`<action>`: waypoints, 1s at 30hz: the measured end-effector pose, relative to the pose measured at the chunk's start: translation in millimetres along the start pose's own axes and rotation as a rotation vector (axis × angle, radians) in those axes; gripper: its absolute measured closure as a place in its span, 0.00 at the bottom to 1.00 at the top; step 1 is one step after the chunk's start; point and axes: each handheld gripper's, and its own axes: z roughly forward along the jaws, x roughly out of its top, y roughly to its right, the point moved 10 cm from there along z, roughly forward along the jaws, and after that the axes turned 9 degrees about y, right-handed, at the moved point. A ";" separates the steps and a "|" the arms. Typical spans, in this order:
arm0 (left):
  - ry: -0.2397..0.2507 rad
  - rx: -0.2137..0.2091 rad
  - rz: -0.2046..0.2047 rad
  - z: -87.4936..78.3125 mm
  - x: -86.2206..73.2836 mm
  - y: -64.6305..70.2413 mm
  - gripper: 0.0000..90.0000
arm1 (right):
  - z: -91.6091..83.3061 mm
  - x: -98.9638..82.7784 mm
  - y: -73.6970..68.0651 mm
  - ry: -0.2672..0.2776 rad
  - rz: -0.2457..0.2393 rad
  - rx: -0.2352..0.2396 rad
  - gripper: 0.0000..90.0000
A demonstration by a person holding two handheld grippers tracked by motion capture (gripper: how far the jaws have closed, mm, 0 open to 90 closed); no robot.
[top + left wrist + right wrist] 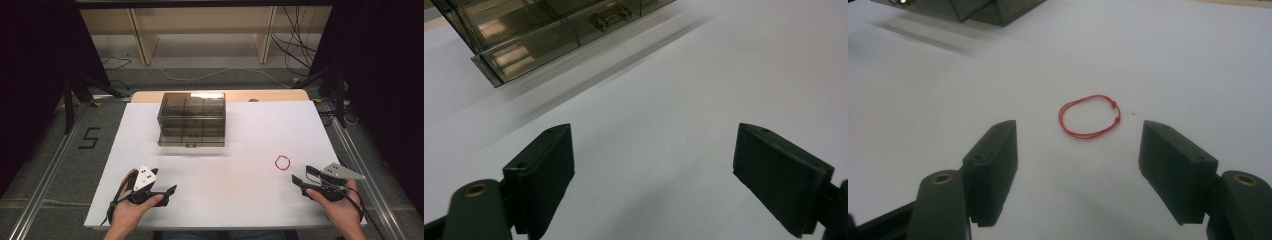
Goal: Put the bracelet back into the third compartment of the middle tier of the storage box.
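Note:
A smoky see-through drawer box (192, 119) stands at the far middle of the white table (235, 200); its lower front drawer and handle appear in the left gripper view (574, 25). A thin red cord loop (283, 162) lies flat at the right, just ahead of my right gripper (303, 176), and lies a little beyond the jaws in the right gripper view (1090, 116). That right gripper (1078, 165) is open and holds nothing. My left gripper (169, 191) rests near the front left, open with only bare table between its jaws (654, 170).
A corner of the drawer box (973, 10) sits far off at the upper left of the right gripper view. Metal rails (50, 165) run along both sides of the table. Wooden shelving and loose cables (295, 45) stand on the floor beyond the far edge.

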 end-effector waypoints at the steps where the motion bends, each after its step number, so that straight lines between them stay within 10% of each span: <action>1: -0.005 -0.005 0.006 0.1 -0.4 0.4 0.18 | -0.3 -0.3 0.1 -0.003 -0.002 0.000 0.37; 30: -0.007 -0.005 0.001 3.8 -2.1 0.6 0.19 | 43.7 8.5 21.5 -0.154 -0.028 -0.062 0.69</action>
